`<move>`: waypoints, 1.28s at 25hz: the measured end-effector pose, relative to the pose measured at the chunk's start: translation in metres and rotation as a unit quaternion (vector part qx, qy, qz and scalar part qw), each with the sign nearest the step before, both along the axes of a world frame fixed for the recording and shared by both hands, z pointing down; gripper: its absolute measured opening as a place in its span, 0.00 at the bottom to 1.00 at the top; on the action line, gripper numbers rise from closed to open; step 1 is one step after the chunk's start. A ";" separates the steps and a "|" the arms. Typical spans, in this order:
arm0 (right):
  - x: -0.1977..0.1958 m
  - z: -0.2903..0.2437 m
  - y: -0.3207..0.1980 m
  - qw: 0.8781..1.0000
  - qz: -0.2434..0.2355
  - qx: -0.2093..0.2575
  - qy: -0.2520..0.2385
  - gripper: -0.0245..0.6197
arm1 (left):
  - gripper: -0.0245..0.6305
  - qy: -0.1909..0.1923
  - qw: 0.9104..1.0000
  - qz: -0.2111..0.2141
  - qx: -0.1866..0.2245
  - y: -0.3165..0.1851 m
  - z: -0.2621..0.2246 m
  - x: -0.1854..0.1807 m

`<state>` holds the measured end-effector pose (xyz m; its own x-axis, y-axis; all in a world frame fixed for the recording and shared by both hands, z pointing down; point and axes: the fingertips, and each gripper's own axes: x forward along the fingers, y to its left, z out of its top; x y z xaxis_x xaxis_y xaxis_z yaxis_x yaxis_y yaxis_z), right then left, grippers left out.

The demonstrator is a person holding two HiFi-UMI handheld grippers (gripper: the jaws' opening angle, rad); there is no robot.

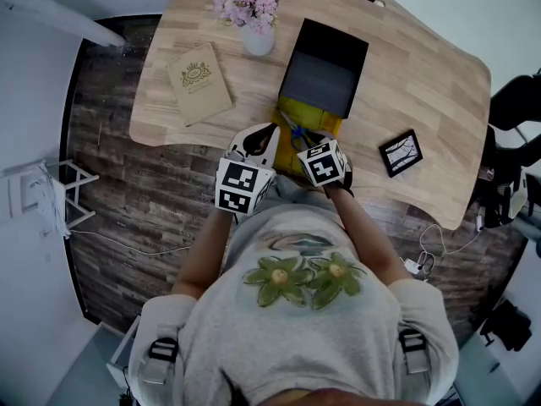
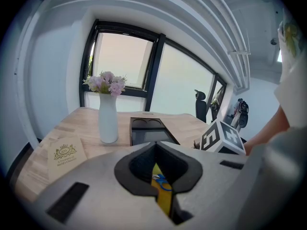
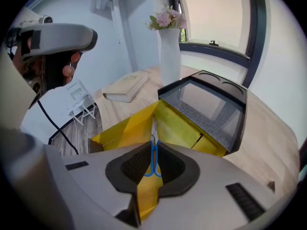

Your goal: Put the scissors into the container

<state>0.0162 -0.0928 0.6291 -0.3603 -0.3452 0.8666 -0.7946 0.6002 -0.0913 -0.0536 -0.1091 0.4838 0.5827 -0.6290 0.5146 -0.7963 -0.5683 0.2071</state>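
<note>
- So far nothing has gone in: the bench carries the black container at its middle, open on top, and what shows of its inside looks empty.
- Under the container's near edge, toward the person, lies a folded yellow sheet. It marks the spot where the pick-up is happening.
- The left tongs are pressed together with nothing evident between them. Only a sliver of yellow and a bit of blue show through their slit, so this side appears idle.
- The right tongs are closed and seem to pinch the scissors near the pivot. The blue handles sit in the hollow of the pads and the blades point out over the yellow sheet.
- By my reading, the grasp is made or nearly so. The scissors are over the sheet just short of the container, so the carry across its near wall and the release inside are left to do.
</note>
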 end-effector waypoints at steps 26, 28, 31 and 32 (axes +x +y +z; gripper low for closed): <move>0.006 -0.101 0.027 0.986 0.023 0.097 -0.135 0.05 | 0.05 0.015 1.000 0.019 -0.019 0.029 -0.001 0.015; 0.006 -0.102 0.030 0.986 0.020 0.098 -0.130 0.05 | 0.05 0.014 0.999 0.023 -0.020 0.032 0.000 0.017; 0.008 -0.103 0.031 0.986 0.025 0.099 -0.132 0.05 | 0.05 0.011 0.999 0.028 -0.022 0.034 0.000 0.019; 0.009 -0.104 0.031 0.986 0.027 0.100 -0.133 0.05 | 0.05 0.011 0.999 0.028 -0.023 0.034 0.000 0.019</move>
